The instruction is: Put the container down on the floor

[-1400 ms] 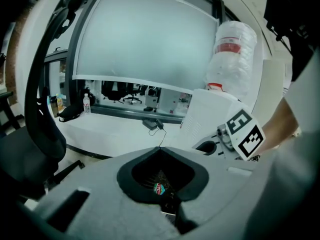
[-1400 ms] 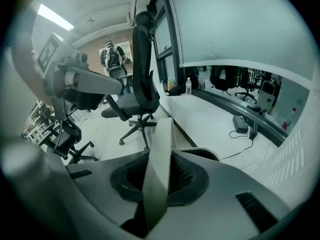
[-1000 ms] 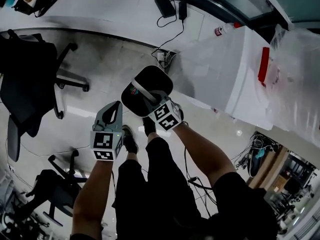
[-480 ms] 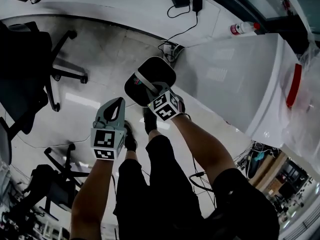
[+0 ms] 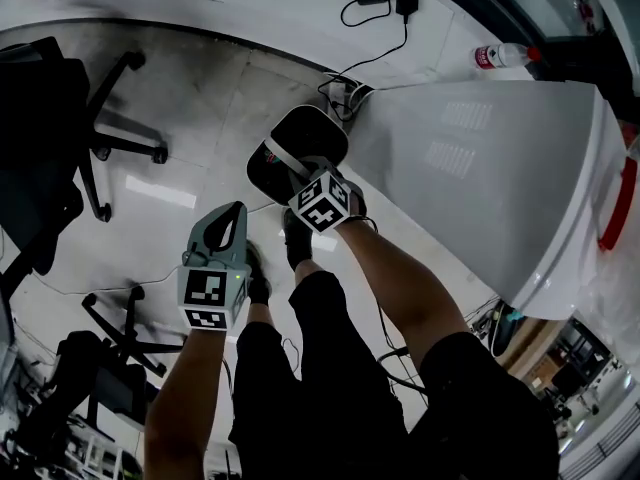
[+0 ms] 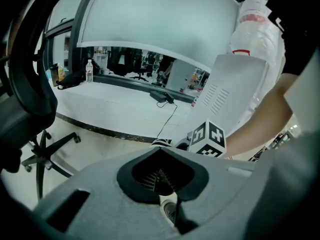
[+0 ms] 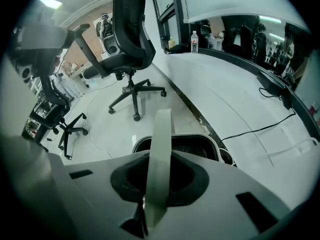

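Thin handle (image 7: pixel 159 154) pinched in right gripper (image 5: pixel 296 173) jaws; container (image 5: pixel 300 148) likely light, rigid, prone to swing. Empty left gripper (image 5: pixel 236 211) jaws pressed together.

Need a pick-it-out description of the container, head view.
Start from the large white unit with vent slots on the right of the head view. Just off its left corner, above the pale floor, the container hangs from the right gripper. It's the only rounded black tub with a pale strap handle; the other dark things nearby are office chairs.
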{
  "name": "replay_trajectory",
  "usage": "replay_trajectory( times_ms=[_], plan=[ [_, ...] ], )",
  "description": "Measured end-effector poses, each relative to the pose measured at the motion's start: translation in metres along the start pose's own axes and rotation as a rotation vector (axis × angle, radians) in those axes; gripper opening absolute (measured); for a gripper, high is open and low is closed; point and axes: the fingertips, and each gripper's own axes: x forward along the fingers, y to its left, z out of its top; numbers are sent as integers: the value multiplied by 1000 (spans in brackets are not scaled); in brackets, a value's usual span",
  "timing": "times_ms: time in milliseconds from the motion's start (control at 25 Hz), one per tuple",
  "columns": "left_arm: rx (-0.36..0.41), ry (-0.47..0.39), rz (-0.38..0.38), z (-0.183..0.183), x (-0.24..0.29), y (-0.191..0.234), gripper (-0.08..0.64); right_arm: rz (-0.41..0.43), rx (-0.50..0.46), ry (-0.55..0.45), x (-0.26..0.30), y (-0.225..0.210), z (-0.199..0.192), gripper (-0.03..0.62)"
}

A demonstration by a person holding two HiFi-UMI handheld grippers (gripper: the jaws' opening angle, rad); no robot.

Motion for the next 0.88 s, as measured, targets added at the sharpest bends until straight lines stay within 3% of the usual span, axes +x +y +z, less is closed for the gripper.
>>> replay_trajectory(
  times_ms=[680, 880],
  plan=[
    [-49, 12, 3, -14, 33, 3, 8, 16, -17, 55, 36, -12, -23, 41],
    [-112, 15, -6, -13, 29, -5, 8, 22, 15, 67, 38, -12, -19, 41]
  ],
)
